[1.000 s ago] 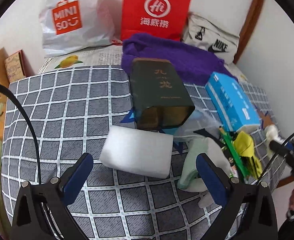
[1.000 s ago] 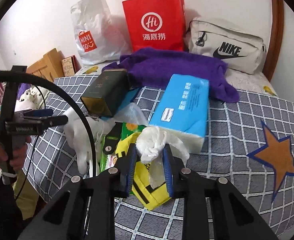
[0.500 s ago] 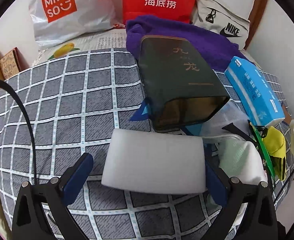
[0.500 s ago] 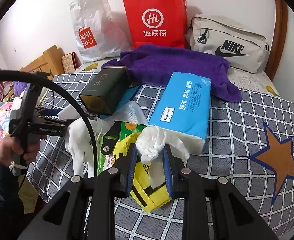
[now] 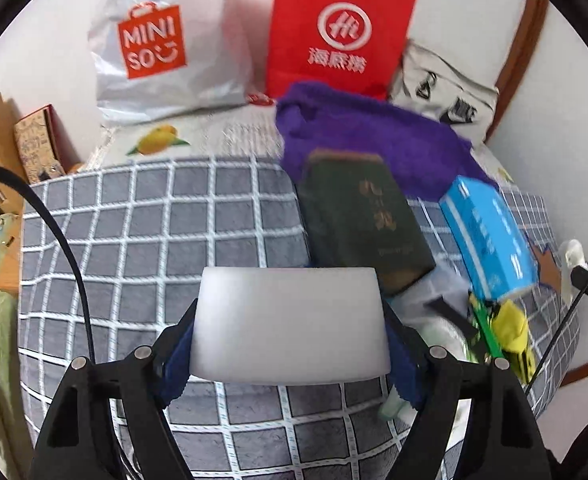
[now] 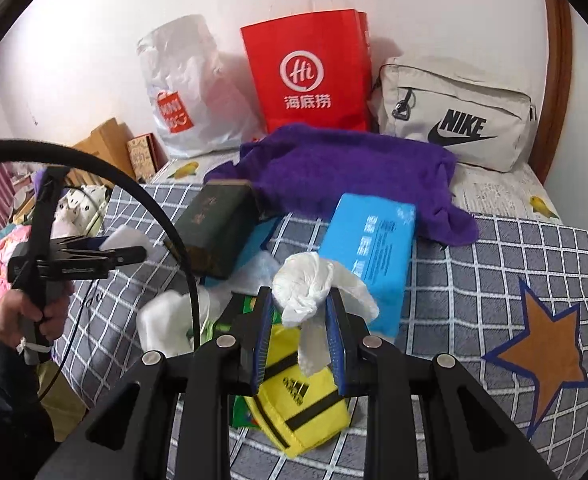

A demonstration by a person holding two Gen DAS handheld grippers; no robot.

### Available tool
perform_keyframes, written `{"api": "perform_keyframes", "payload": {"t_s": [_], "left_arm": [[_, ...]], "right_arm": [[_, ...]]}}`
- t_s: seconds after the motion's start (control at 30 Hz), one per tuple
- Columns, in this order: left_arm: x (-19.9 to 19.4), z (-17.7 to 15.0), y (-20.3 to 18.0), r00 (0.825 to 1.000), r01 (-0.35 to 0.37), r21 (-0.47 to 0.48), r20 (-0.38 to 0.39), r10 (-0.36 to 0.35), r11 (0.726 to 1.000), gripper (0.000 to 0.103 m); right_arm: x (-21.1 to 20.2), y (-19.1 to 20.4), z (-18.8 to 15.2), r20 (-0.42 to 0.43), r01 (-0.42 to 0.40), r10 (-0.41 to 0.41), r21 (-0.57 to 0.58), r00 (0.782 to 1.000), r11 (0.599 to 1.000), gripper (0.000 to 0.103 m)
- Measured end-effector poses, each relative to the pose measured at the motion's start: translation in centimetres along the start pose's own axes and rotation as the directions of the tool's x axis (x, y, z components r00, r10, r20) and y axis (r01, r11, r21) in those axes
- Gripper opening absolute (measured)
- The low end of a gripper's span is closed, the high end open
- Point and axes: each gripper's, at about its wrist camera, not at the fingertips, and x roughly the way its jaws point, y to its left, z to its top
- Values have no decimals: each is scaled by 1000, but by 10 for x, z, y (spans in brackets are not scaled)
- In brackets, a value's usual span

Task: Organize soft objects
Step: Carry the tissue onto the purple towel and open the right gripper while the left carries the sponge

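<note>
A white foam block [image 5: 290,312] sits between the blue pads of my left gripper [image 5: 290,344]. Its jaws are closing, and both pads touch the block's sides. From the right wrist view, the left gripper [image 6: 106,256] is side-on at the bed's left edge with the foam block [image 6: 124,238] in it. My right gripper [image 6: 298,304] is shut on a crumpled white plastic wad [image 6: 303,284], held above a yellow pouch [image 6: 297,400]. A purple towel [image 6: 333,168] lies at the back of the bed.
On the grid blanket [image 6: 493,280] lie a dark green box [image 6: 218,224], a blue tissue pack [image 6: 373,248] and a white cloth [image 6: 166,320]. A red paper bag [image 6: 309,76], a white shopping bag [image 6: 186,92] and a beige sling bag [image 6: 453,116] lean on the wall.
My left gripper moved forward onto the foam block and its jaws came in against the block's sides. The right gripper kept its hold on the white wad and shifted slightly.
</note>
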Motion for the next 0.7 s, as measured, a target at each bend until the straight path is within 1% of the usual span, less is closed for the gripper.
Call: {"api": "perform_keyframes", "payload": {"t_s": [0.13, 0.23, 0.3, 0.43, 0.6, 0.7], "left_arm": [[-9, 16, 4, 999, -5, -24, 36, 6, 1000, 80], [-11, 30, 6, 998, -36, -32, 47, 37, 999, 80], [-10, 40, 8, 998, -34, -35, 46, 36, 999, 80], [-10, 62, 9, 998, -16, -44, 66, 19, 999, 80], [-6, 90, -2, 996, -16, -22, 93, 18, 1000, 80], [-2, 105, -11, 994, -35, 4, 108, 34, 999, 80]], "right_arm": [[4, -9, 14, 9, 11, -11, 13, 1000, 1000, 26], [6, -15, 27, 19, 26, -26, 11, 999, 1000, 26], [6, -19, 35, 28, 37, -37, 10, 999, 999, 26], [6, -30, 53, 49, 59, -60, 14, 997, 998, 26], [12, -44, 79, 71, 79, -80, 18, 994, 997, 26], [18, -51, 96, 80, 100, -100, 15, 992, 995, 26]]}}
